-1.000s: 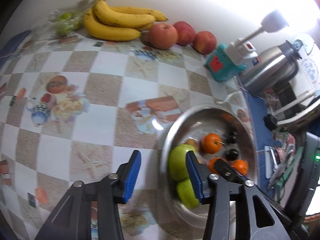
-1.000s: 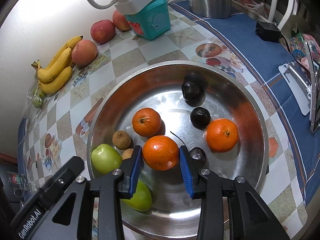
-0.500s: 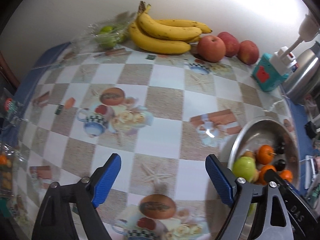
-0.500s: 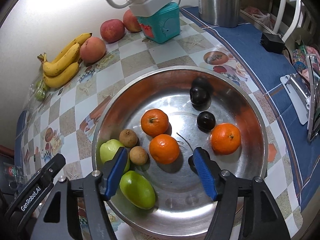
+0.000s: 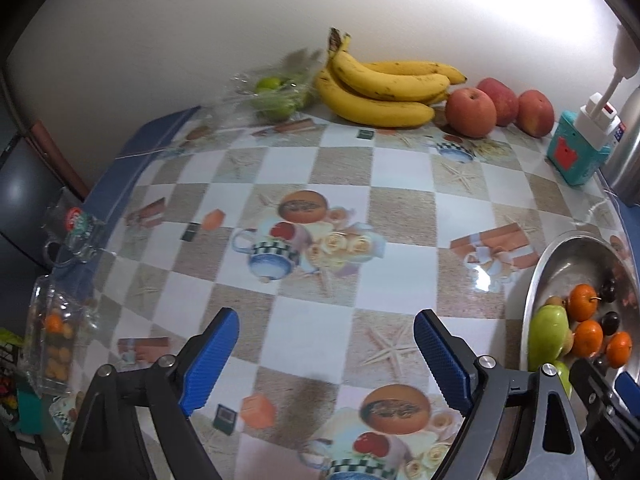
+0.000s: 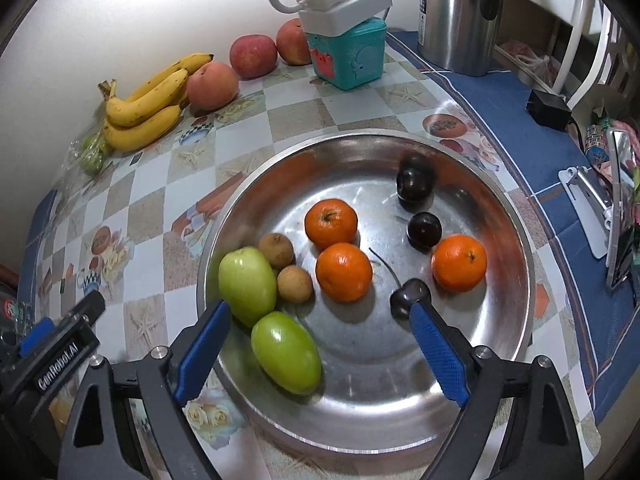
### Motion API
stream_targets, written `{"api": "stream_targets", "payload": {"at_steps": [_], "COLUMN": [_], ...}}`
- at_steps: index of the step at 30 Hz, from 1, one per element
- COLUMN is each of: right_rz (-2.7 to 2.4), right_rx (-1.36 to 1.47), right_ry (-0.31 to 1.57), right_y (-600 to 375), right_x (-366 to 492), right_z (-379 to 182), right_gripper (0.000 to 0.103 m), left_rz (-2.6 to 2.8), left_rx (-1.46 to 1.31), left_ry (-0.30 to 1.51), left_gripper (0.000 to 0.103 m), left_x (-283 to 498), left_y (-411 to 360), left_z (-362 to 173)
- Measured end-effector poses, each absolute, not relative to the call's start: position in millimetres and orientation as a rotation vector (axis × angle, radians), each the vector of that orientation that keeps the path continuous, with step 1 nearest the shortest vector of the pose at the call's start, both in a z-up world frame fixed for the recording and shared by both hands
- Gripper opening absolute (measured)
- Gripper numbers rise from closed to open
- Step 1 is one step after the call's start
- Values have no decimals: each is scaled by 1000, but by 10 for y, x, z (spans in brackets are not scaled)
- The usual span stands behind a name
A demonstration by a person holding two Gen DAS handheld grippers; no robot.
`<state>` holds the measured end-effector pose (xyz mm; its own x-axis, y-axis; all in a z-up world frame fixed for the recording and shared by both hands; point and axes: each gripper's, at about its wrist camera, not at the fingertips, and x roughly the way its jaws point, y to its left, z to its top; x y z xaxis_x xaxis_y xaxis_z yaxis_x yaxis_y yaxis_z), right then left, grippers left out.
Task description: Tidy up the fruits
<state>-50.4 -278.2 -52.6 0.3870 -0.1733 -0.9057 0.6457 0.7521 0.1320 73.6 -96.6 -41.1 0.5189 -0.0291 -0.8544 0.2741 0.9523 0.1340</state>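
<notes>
A steel bowl holds three oranges, two green fruits, two small brown fruits and three dark plums. My right gripper hangs over the bowl's near side. Its jaws are opening, and no pad touches a fruit. My left gripper is over the patterned tablecloth, left of the bowl. Its jaws are opening too, with nothing between them. Bananas, three red apples and a bag of green fruit lie along the wall.
A teal box with a white power strip on top and a steel kettle stand at the back right. A black adapter lies on the blue cloth. Clear plastic packs sit at the table's left edge.
Both grippers have opened wide. The right one let go of an orange, which now rests in the bowl. The left one swung left, from the bowl's green fruit to above the tablecloth.
</notes>
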Motion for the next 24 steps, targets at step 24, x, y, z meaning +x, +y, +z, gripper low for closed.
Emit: {"api": "stream_targets", "payload": {"at_steps": [24], "right_rz": [-489], "right_rx": [485], "right_ry": [1023], "right_y": [-2367], "right_x": [-916], "right_z": [-409], "right_gripper": [91], "left_rz": [-242], "left_rx": [258], "left_ry": [995], "left_gripper": [102], "left_x": [186], "left_y": [-478], "left_z": [-224]}}
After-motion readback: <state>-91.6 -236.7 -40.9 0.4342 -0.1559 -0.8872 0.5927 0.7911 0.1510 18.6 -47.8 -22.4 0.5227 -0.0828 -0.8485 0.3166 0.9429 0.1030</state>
